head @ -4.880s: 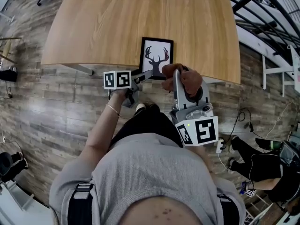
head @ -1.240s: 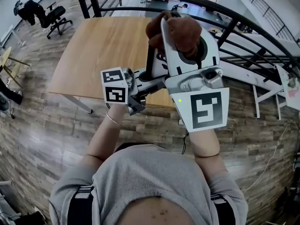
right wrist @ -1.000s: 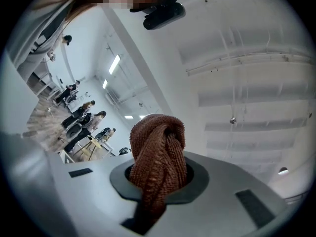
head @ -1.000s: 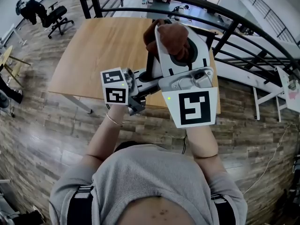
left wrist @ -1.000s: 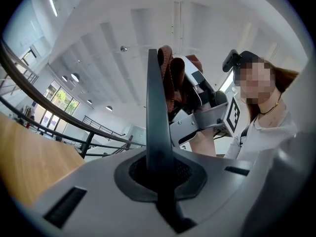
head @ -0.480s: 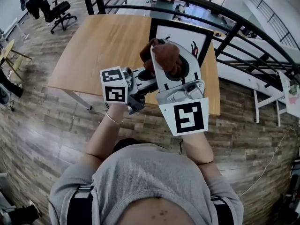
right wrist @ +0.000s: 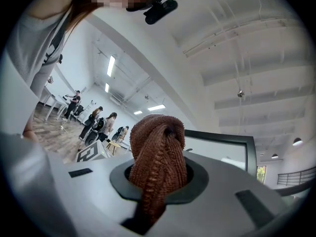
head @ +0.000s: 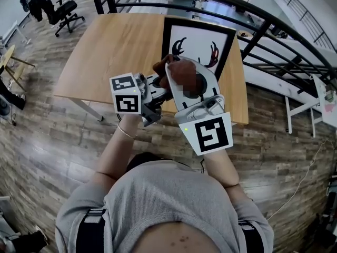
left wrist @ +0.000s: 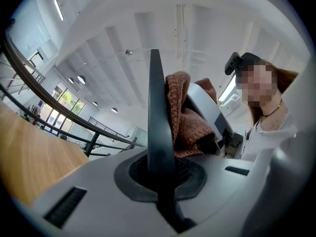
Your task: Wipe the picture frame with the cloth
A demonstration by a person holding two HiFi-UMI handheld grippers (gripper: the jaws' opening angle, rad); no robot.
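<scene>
The picture frame [head: 197, 42], black-rimmed with a white antler print, is held upright above the wooden table [head: 105, 41]. My left gripper [head: 157, 87] is shut on its lower left edge. In the left gripper view the frame [left wrist: 157, 127] stands edge-on between the jaws of the left gripper [left wrist: 159, 181]. My right gripper [head: 176, 71] is shut on a bunched brown cloth [head: 181, 70], which sits against the lower front of the picture. In the right gripper view the cloth [right wrist: 157, 157] fills the jaws of the right gripper [right wrist: 155, 191], with the frame [right wrist: 222, 149] just behind it.
A black railing [head: 274, 25] runs behind the table. An office chair [head: 58, 15] stands at the far left on the wood floor. Several people [right wrist: 94, 122] stand far off in the right gripper view.
The frame lay on the table at first and is now held upright. Over the last second the right gripper and cloth slid down the picture, uncovering its upper part.
</scene>
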